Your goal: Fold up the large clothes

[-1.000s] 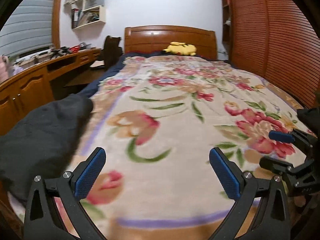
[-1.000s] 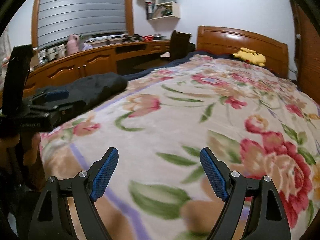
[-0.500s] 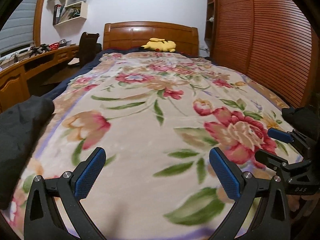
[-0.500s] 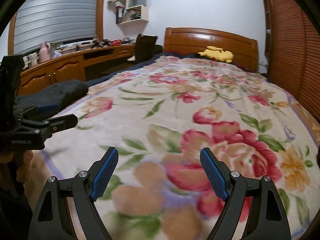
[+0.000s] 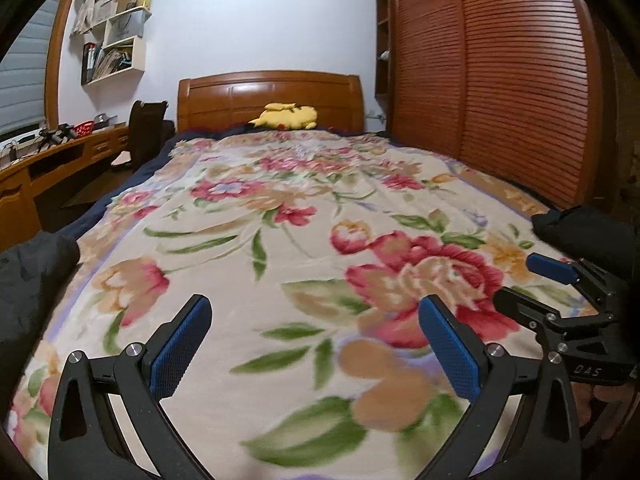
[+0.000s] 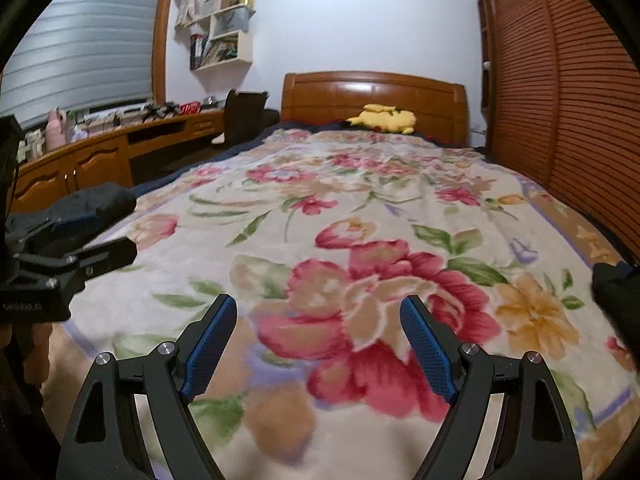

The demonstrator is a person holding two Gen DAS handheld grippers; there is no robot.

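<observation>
Both spread wide and empty over the bed (image 5: 304,216): left hand-held gripper (image 5: 316,344) nearer the dark garment (image 5: 28,280) bunched at the left edge, right hand-held gripper (image 6: 318,340) farther.

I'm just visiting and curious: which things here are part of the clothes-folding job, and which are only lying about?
For the job:
- dark garment at the left bed edge
- dark garment at the right bed edge
- left gripper, open
- right gripper, open

Just lying about:
- floral blanket
- yellow plush toy
- chair
- wall shelves
</observation>
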